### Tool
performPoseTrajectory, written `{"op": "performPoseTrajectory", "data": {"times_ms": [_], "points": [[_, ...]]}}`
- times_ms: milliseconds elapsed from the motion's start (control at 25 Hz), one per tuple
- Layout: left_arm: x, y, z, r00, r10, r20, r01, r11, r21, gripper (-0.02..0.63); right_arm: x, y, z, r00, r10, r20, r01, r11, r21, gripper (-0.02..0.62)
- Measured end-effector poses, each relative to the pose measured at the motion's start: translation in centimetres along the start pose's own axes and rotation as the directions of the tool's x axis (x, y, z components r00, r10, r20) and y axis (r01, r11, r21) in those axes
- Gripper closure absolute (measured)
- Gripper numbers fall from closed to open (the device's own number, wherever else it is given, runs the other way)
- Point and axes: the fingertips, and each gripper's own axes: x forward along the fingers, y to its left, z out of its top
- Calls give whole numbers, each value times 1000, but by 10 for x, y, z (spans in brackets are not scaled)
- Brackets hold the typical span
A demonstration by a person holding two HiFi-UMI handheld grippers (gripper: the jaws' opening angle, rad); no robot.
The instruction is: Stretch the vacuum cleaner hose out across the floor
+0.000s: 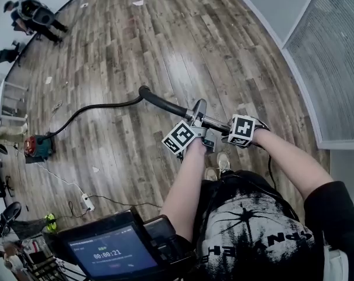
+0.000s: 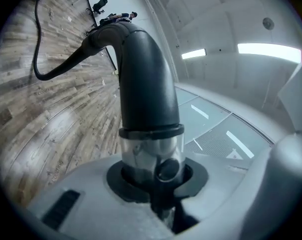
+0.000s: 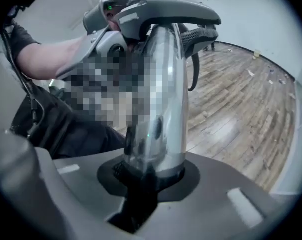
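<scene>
Best done by drawing the wand (image 1: 215, 123) steadily away from the vacuum cleaner (image 1: 37, 147), low and in line with the hose (image 1: 100, 107), to pull the bowed black run on the wooden floor (image 1: 182, 40) straight without jerking or tipping the machine. Clamped narrow in the fingers of the left gripper (image 2: 155, 184), on the metal tube just under the black cuff (image 2: 151, 131). Gripped likewise by the fingers of the right gripper (image 3: 151, 169), further along the chrome tube.

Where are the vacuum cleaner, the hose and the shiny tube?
vacuum cleaner (image 1: 36, 148): head view, its body.
hose (image 1: 106, 105): head view, thin middle stretch.
shiny tube (image 3: 170, 94): right gripper view, its middle.
</scene>
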Motion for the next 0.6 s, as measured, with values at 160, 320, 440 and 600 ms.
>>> {"op": "performPoseTrajectory", "data": {"times_ms": [160, 320, 440, 600], "points": [[-9, 2, -5, 999, 27, -24, -27, 1000, 13, 541, 2, 0, -15, 981, -194, -24, 194, 981, -1, 499], [-19, 3, -3, 1000, 20, -24, -20, 1000, -3, 541, 0, 3, -67, 936, -337, -99, 342, 939, 35, 499], [-18, 4, -16, 999, 16, -44, -17, 999, -35, 540, -9, 7, -95, 906, -412, -93, 420, 904, 86, 504], [-27, 9, -45, 997, 40, -66, -45, 996, -76, 540, -10, 27, -120, 900, -418, -124, 430, 898, 92, 511]]}}
